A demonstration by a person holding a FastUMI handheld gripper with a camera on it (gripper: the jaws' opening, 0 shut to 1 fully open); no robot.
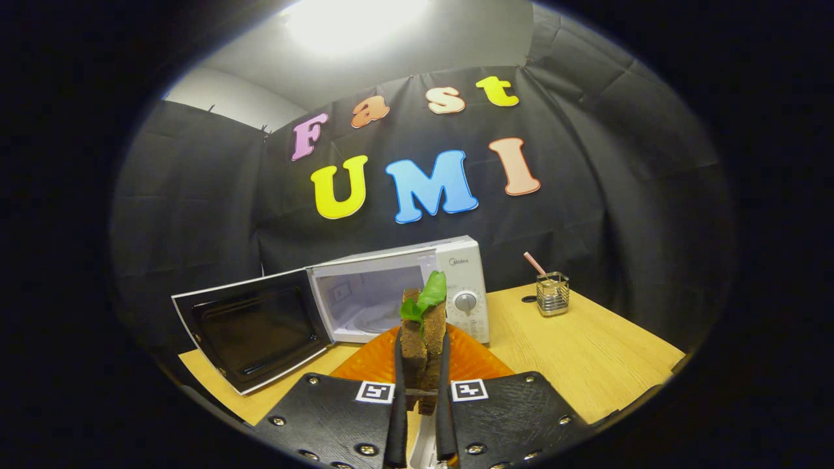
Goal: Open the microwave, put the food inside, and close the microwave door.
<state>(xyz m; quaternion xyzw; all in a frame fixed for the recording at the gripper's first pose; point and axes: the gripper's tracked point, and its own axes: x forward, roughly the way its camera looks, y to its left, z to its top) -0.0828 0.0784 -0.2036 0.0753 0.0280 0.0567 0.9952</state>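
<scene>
1. The bench (586,352) is pale wood, and everything stands on it in front of the black cloth wall.
2. The microwave (449,273) sits at the back of the bench, beyond my fingers, with its dial panel on the right.
3. Its door (254,329) is swung wide open to the left, and the cavity (368,303) is lit and bare inside.
4. An orange plate (472,361) lies on the bench just ahead of my fingers, in front of the microwave.
5. My fingers (421,365) are narrow and clamped on the food (423,339), a brown sandwich standing upright between them, above the plate.
6. A green leaf (430,293) sticks out of the top of the food.
7. A small wire holder (552,294) with a pink stick stands well apart to the right of the microwave.
</scene>
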